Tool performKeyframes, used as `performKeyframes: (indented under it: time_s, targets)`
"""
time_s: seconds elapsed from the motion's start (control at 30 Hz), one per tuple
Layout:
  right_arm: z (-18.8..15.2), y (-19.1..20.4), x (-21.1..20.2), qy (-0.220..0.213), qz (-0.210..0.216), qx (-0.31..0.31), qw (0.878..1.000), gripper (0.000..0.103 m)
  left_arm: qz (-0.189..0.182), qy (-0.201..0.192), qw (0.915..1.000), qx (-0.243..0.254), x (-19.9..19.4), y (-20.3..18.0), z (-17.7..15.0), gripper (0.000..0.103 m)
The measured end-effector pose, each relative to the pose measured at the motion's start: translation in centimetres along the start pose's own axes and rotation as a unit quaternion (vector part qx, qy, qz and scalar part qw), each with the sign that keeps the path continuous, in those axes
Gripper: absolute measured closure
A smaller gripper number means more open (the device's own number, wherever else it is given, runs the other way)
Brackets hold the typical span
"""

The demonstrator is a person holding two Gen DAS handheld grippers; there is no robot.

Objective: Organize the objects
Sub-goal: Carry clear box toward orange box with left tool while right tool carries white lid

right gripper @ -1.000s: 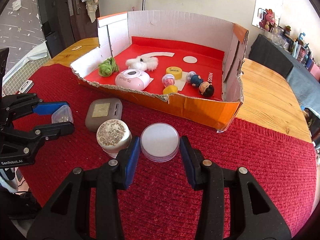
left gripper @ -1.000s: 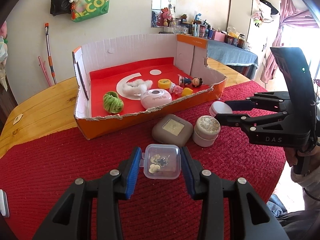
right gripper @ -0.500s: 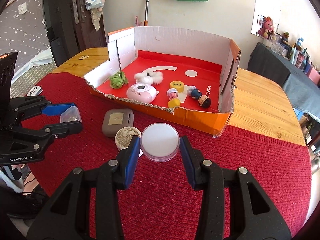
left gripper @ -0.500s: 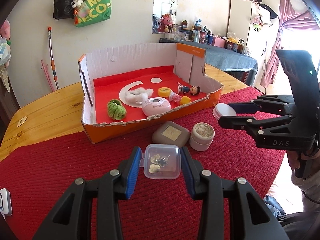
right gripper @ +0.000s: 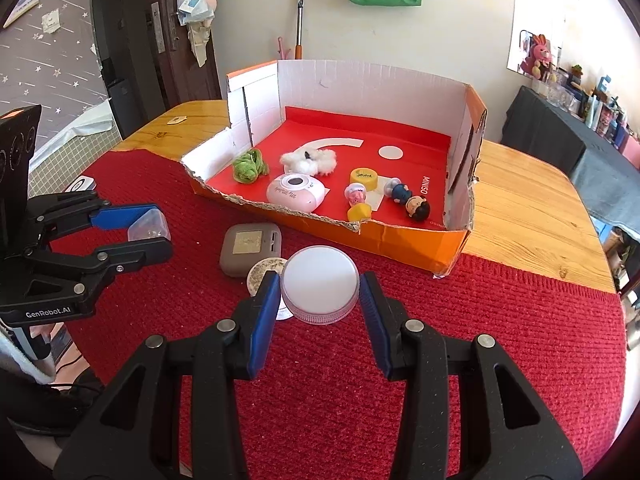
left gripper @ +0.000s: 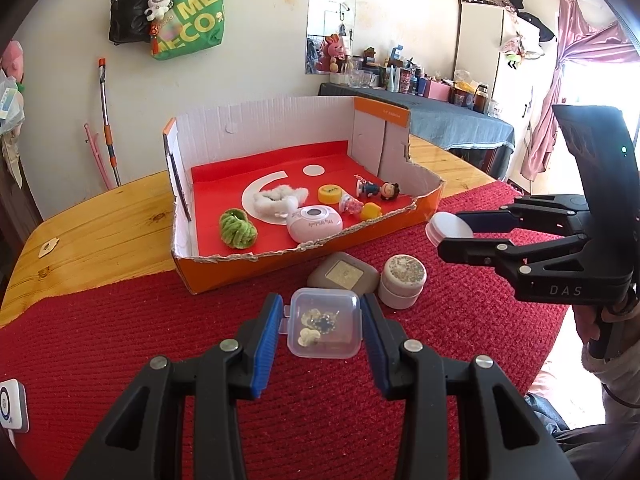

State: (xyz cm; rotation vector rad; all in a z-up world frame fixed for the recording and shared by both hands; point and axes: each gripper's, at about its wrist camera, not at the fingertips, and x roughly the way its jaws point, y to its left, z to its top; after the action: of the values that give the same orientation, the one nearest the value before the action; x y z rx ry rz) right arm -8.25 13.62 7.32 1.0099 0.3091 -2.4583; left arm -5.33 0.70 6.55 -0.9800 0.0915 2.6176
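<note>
Lifted clear of the red mat, both grippers grasp their loads, left gripper a clear box, right gripper a white round jar, bound for the cardboard tray beyond.

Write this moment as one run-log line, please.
left tongs: gripping clear box | right tongs: gripping white jar | both lifted | cardboard tray: ahead

"DAS" stands in pale letters on the body of the right hand-held gripper. "GenRobot.AI" is printed on the body of the left hand-held gripper. "MINISO" runs in white along the red floor of the cardboard box. The green tote bag on the wall shows large yellow letters, "MEG" over "ECO", partly cut off.
</note>
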Motion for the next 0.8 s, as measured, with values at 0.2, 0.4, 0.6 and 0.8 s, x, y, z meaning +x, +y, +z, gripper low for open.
performKeyframes:
  time_s: [0.2,0.4,0.6,0.8]
  targets:
    - [0.0,-0.1,0.3,0.005,0.001,0.001,1.000,0.064,0.000,0.003,1.0000,-0.003,0.1,0.2,-0.1,0.061]
    - [0.4,-0.2,0.3,0.004,0.005,0.003,1.000,0.064,-0.001,-0.005,1.0000,-0.003,-0.1,0.5,0.6,0.061]
    - [2.8,-0.6,0.0,-0.004,0.004,0.004,1.000,0.064,0.003,-0.010,0.9999,-0.004,0.4,1.7,3.2,0.061]
    - [6.6,-1.4,1.6,0.000,-0.016,-0.005,1.000,0.064,0.009,-0.001,1.0000,0.002,2.4,3.2,6.7,0.061]
